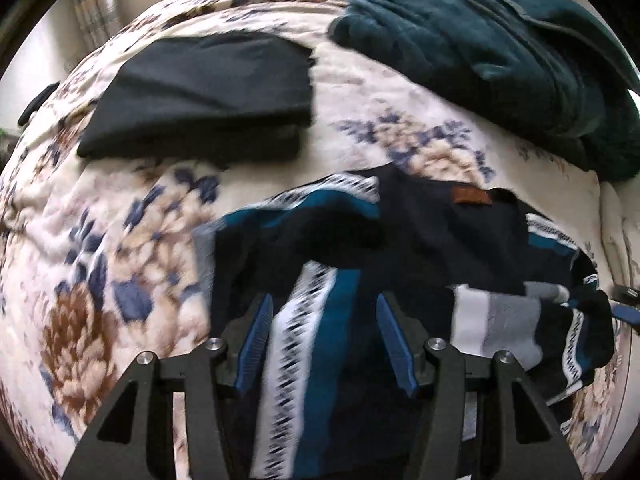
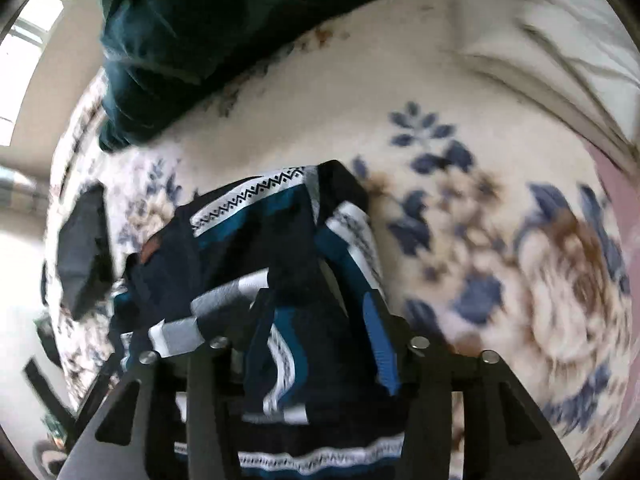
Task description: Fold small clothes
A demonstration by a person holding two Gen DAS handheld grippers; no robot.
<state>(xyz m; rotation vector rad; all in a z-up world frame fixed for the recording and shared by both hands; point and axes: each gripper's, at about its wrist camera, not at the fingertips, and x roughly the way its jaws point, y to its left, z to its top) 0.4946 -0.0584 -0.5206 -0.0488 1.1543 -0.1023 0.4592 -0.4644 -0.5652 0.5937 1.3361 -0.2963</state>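
We see the sweater (image 1: 420, 248) crumpled on the floral blanket (image 1: 100, 240), at 6 o'clock from the teal blanket (image 1: 500, 40). The left gripper (image 1: 326, 300) is half open above it, holding nothing. The right gripper (image 2: 316, 308) is half open, sweater cloth between its fingers; if they press we cannot tell.

A floral fleece blanket (image 1: 360, 92) covers the bed. On it lie a folded black garment (image 1: 208, 92), a rumpled teal blanket (image 1: 500, 40) and a patterned navy sweater (image 1: 440, 240).
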